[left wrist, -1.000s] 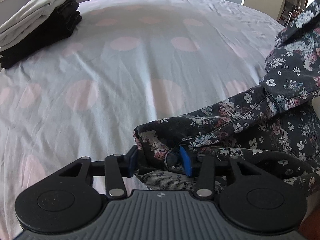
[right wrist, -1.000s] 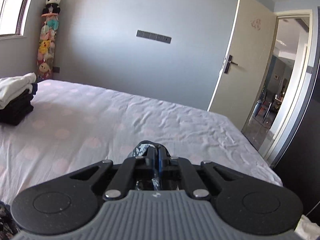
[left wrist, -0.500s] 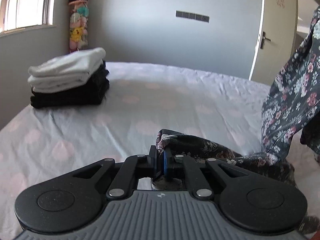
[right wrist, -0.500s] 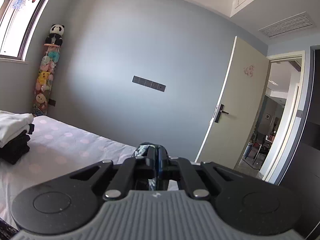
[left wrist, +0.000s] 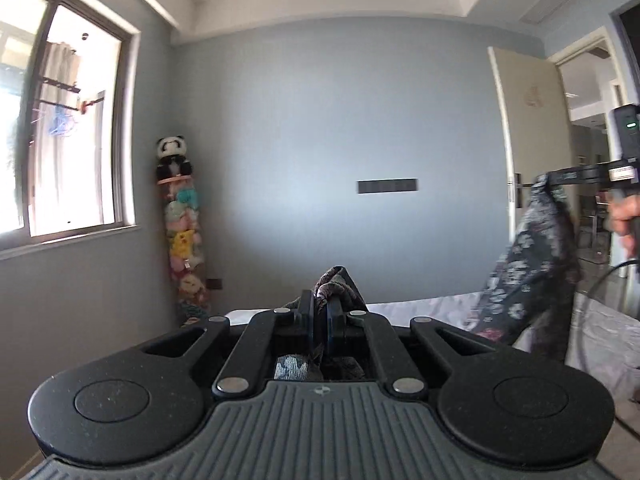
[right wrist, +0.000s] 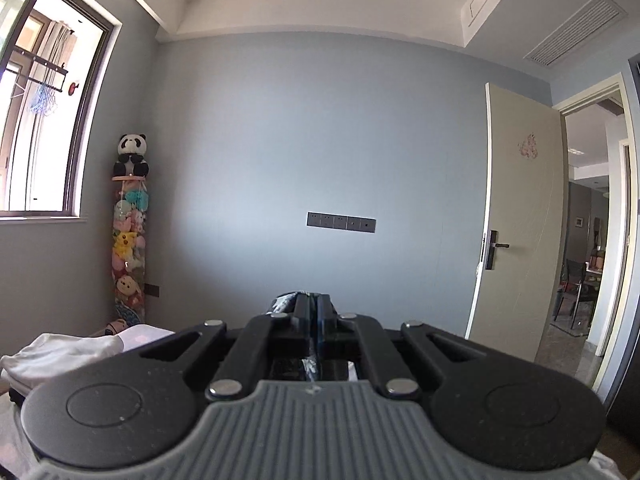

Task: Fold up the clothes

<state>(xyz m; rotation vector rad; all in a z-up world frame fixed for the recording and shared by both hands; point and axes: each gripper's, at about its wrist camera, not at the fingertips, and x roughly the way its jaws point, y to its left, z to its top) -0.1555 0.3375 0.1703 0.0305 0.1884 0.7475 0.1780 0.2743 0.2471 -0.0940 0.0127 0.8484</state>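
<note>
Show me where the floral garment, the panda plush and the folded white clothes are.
floral garment (left wrist: 528, 264): left wrist view, on the cloth hanging below the right gripper.
panda plush (right wrist: 132, 156): right wrist view, on its body atop the toy column.
folded white clothes (right wrist: 64, 354): right wrist view, on the top layer.

1. I can read no word, number or brand in either view
2. On the right gripper (left wrist: 546, 184), seen at the right edge of my left wrist view, there is a small white label (left wrist: 622, 173), but its print is too small and blurred for me to read
3. On the grey ribbed body of each gripper there is a small round mark (left wrist: 321, 391), a sign only, with no letters
4. The door (right wrist: 516, 216) carries a pink sticker (right wrist: 528, 146) without text that I can tell
</note>
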